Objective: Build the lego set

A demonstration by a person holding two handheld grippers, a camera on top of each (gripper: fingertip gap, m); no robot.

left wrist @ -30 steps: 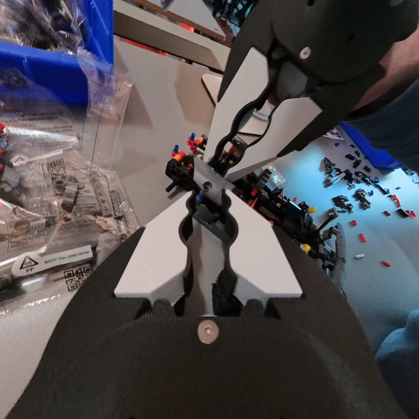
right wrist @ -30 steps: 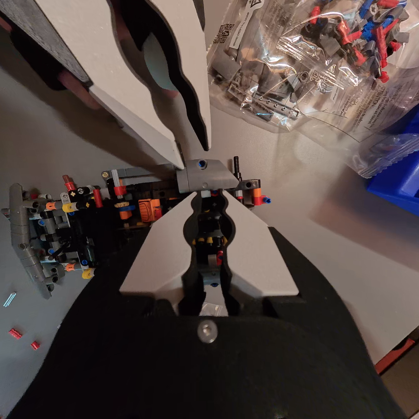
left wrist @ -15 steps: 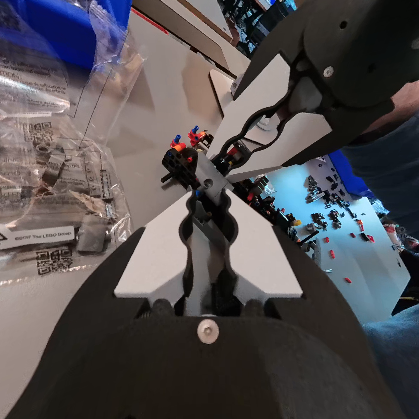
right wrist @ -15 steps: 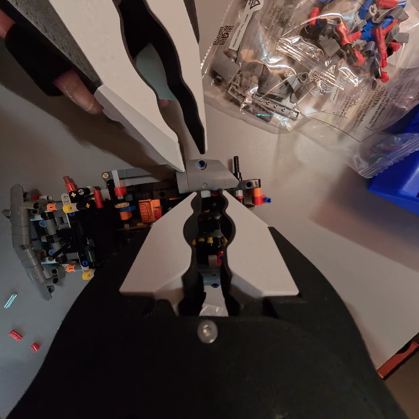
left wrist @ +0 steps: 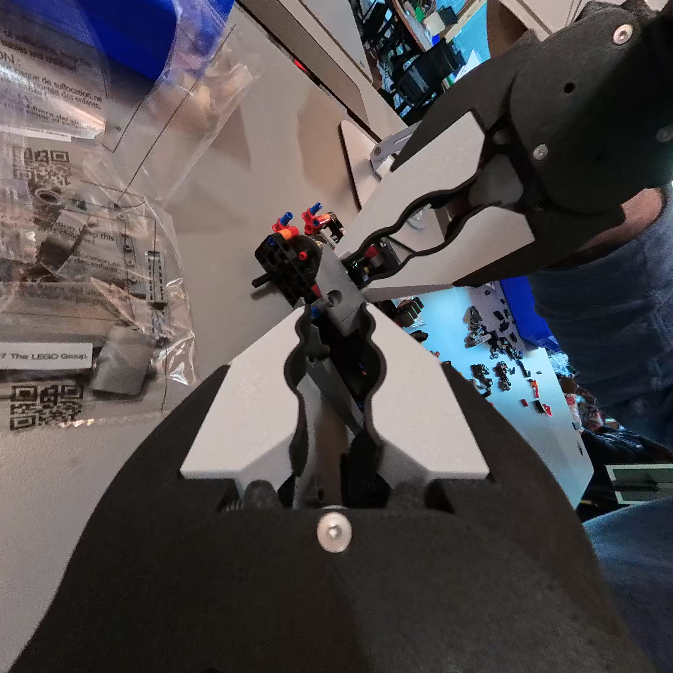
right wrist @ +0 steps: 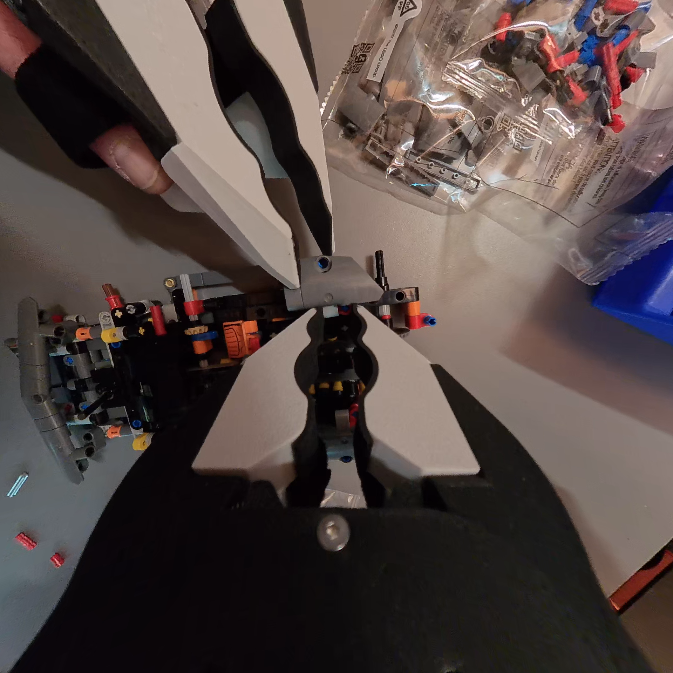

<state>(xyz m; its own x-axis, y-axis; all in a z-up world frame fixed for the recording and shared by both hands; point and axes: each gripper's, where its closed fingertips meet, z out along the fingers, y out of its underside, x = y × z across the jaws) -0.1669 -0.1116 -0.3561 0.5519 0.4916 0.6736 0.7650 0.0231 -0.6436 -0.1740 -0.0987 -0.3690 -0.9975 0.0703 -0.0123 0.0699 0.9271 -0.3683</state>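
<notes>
- Pale grey bench (right wrist: 510,418) with a cluttered room behind it; a blue bin (right wrist: 641,298) sits off at the edge.
- Clear bags of parts (right wrist: 491,109) lie near the build, plus a couple of loose red pins (right wrist: 25,540) on the bench.
- The lego model (right wrist: 120,364), a long black and grey technic frame with orange, red and yellow bits, lies along the bench.
- Left claw (left wrist: 333,309) is clamped on the grey wedge panel (left wrist: 337,287) at the model's end.
- Right claw (right wrist: 337,309) is closed around the model's frame just under that same panel, tips touching it.
- Both claws meet nose to nose at the panel.
</notes>
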